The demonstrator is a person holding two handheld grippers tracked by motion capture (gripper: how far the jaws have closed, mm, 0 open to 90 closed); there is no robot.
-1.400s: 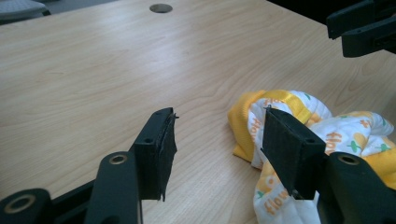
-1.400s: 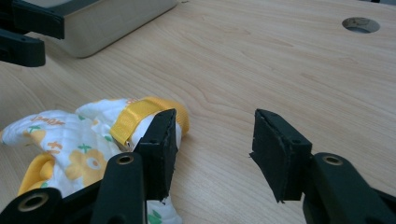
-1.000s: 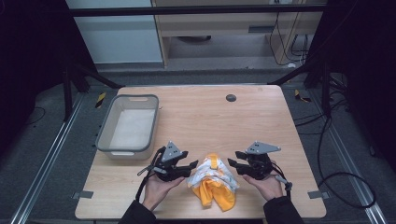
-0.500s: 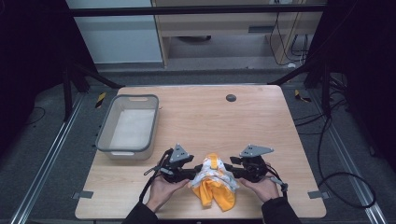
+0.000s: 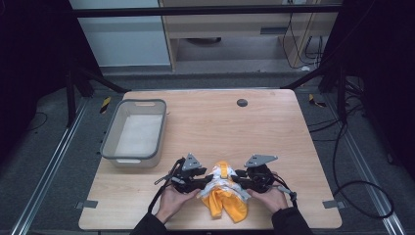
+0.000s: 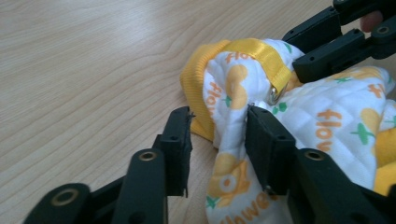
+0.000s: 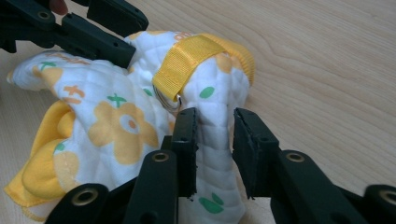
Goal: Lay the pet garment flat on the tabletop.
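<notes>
A quilted white and yellow flower-print garment (image 5: 226, 204) lies bunched near the table's front edge, with a yellow strap (image 6: 264, 58) and a metal ring on top. My left gripper (image 5: 207, 182) is at its left side. Its jaws have just been closing around a fold (image 6: 224, 135); the cloth touches one pad and a gap stays at the other. My right gripper (image 5: 236, 182) is at the garment's right side. Its jaws have just been closing too, and both pads now press a raised fold (image 7: 214, 135). A hand holds each gripper low over the table.
A grey plastic bin (image 5: 110, 143) with a pale bottom stands at the table's left. A small black round cap (image 5: 242, 103) sits near the far edge. Bare wooden tabletop (image 5: 220, 129) stretches beyond the garment. Cables and metal frame legs surround the table.
Both grippers have come inward against the garment's two sides and their jaws have narrowed. The cloth between them has bunched up into folds.
</notes>
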